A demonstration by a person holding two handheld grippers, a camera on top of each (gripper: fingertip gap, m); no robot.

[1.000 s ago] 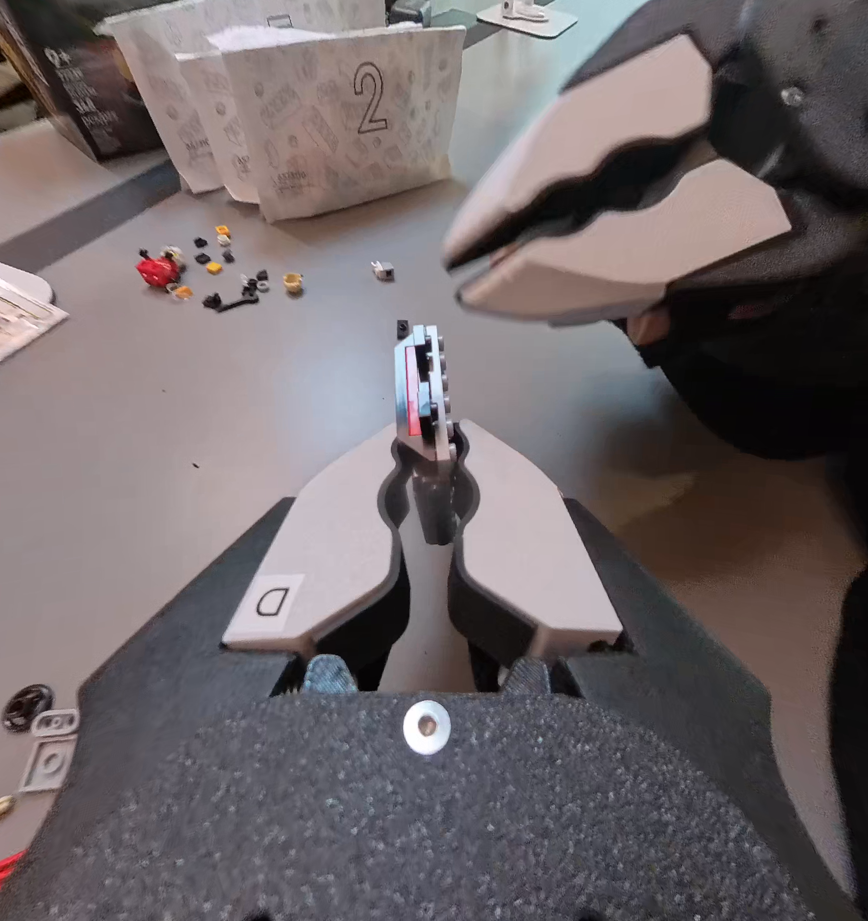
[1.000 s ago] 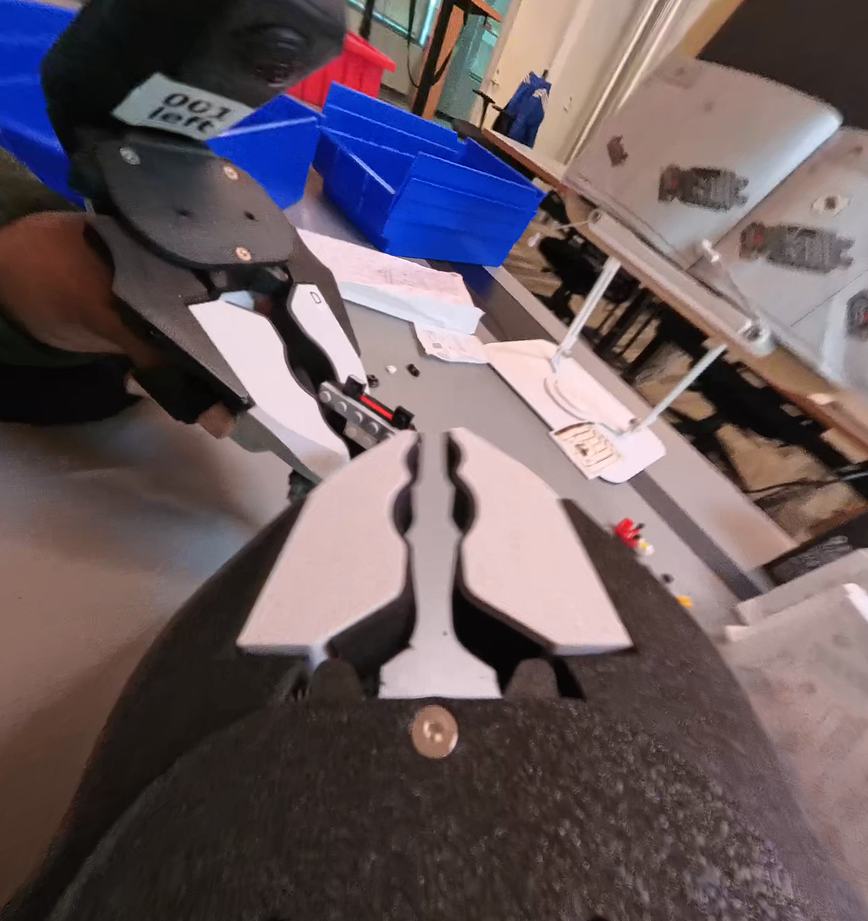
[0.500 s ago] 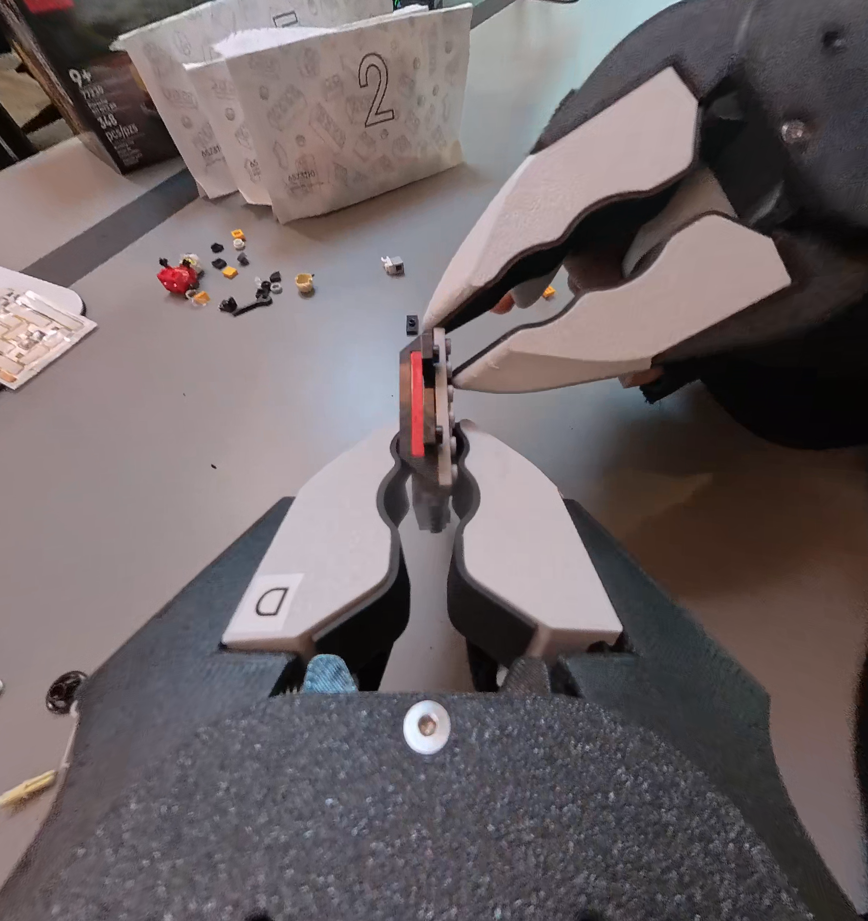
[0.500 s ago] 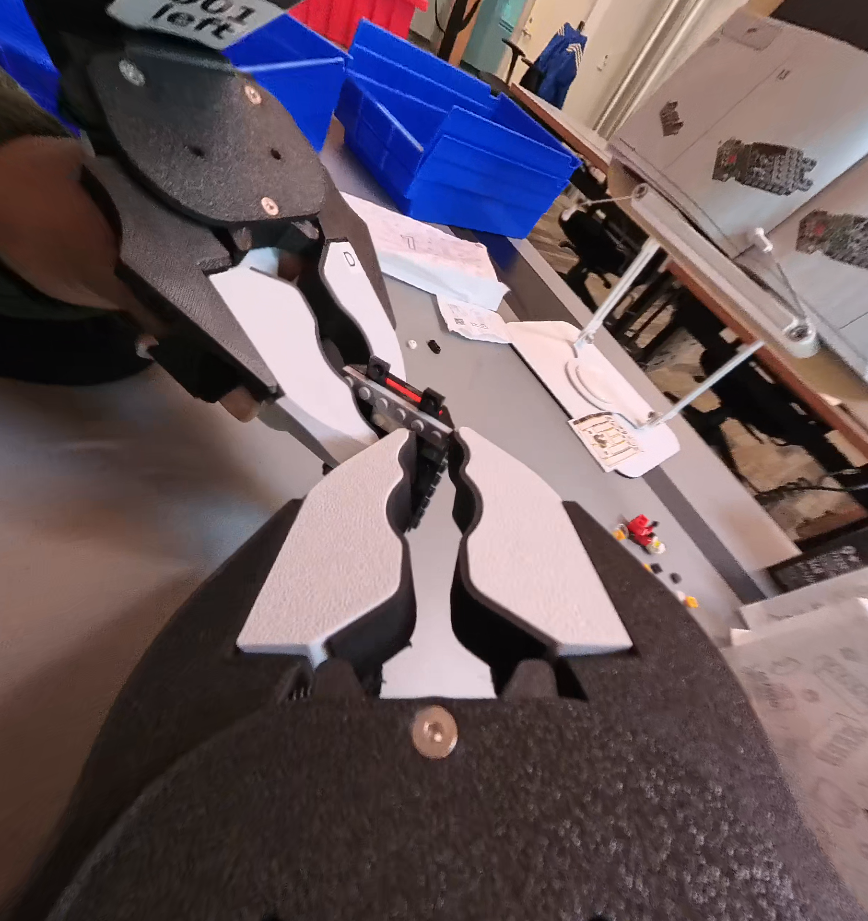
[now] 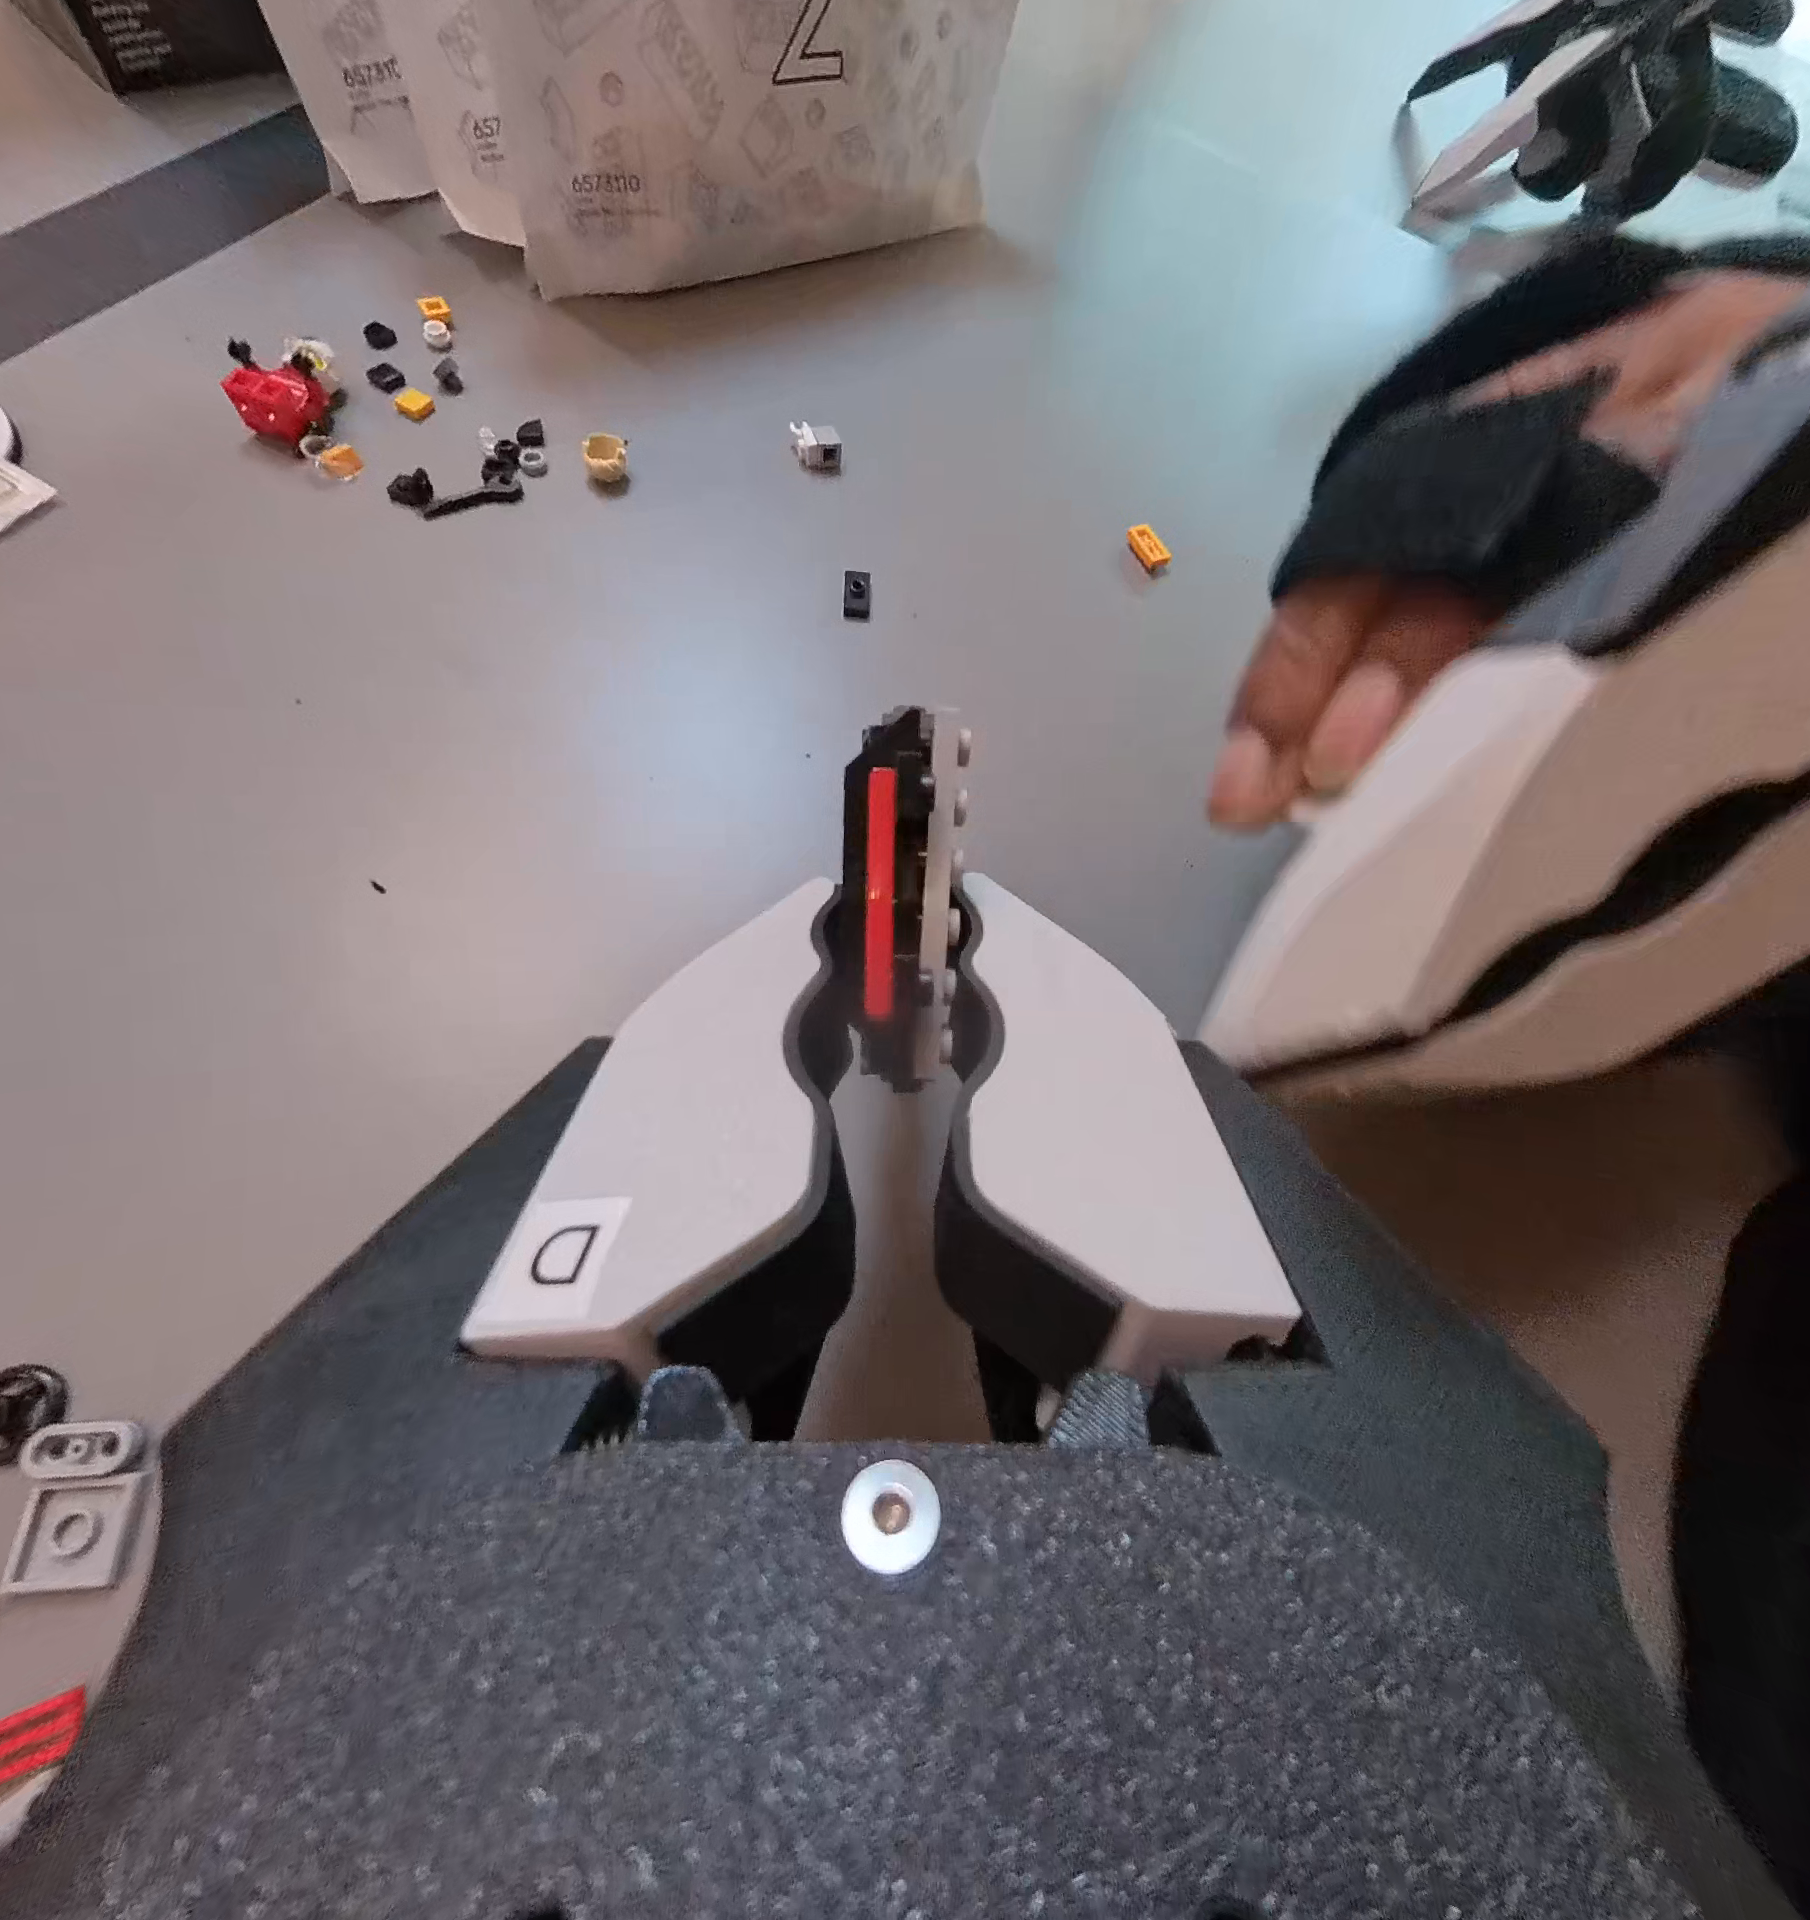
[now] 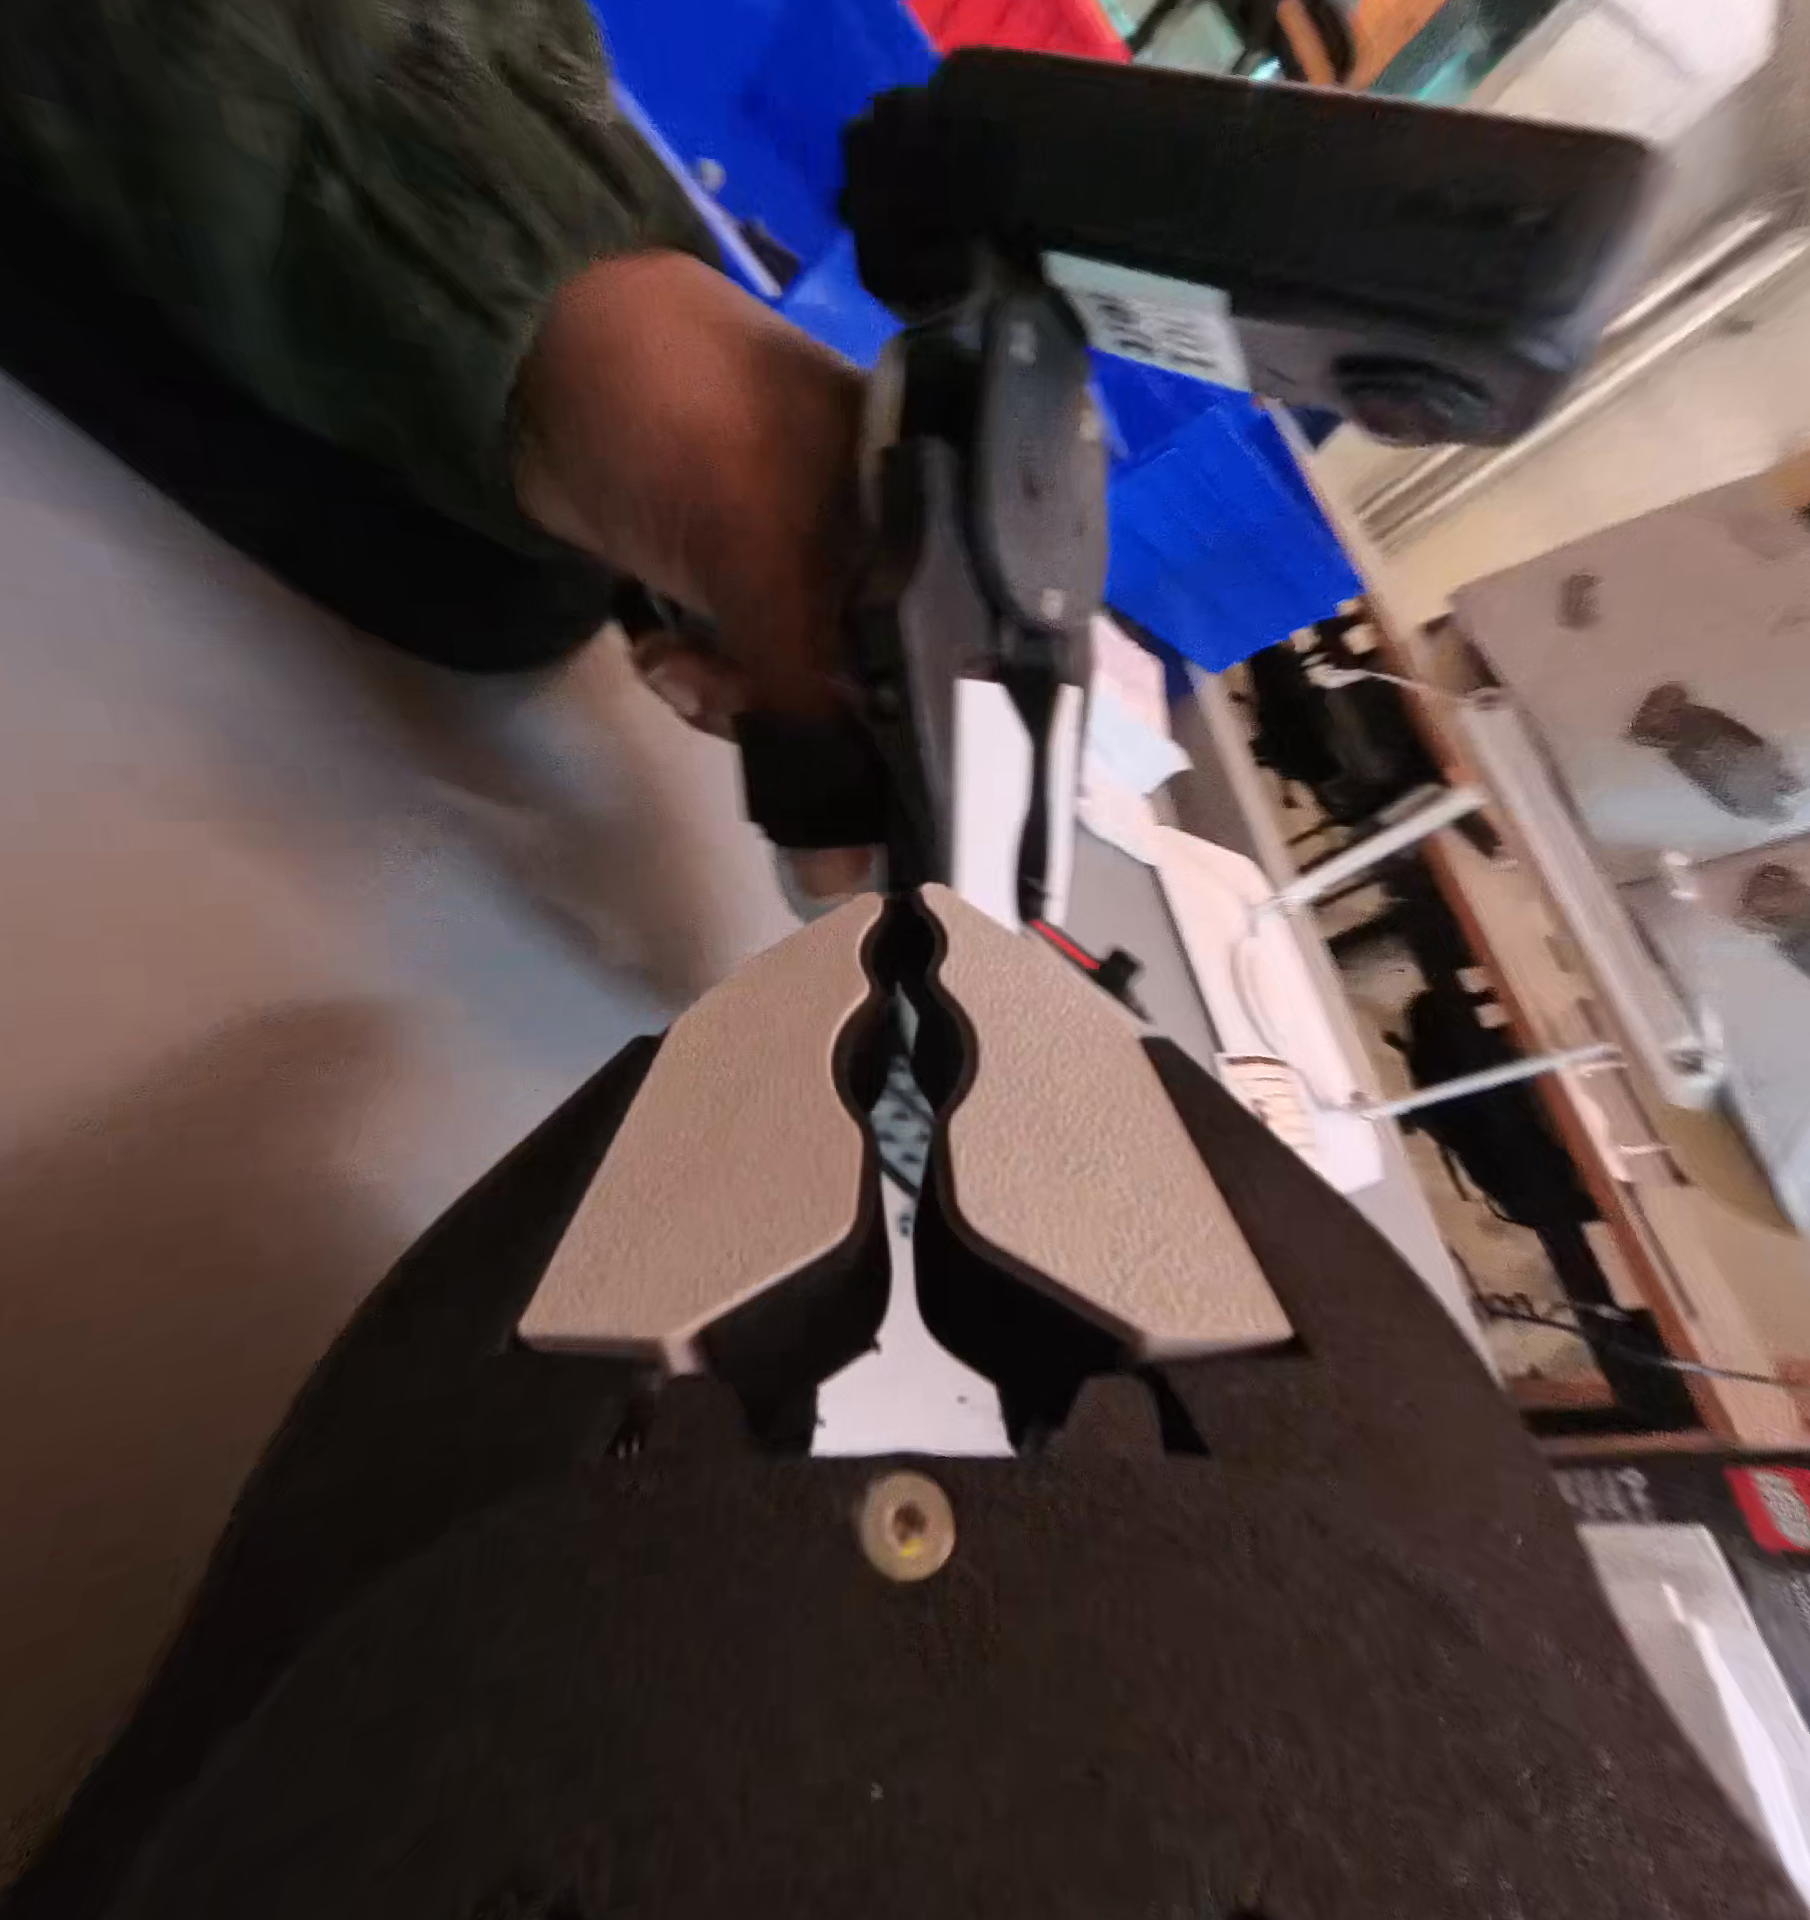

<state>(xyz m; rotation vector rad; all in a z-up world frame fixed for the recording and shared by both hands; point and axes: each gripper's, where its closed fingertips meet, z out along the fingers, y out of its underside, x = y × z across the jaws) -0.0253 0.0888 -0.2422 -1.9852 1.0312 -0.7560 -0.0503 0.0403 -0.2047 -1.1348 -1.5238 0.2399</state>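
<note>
Withdrawn rightward, blurred right hand-held gripper [image 5: 1296, 997] is partly cropped.

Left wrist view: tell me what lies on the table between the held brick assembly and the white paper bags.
One small black piece lies on the grey table between the brick assembly and the white paper bags; the stretch is otherwise bare. The left wrist view shows it.
</note>
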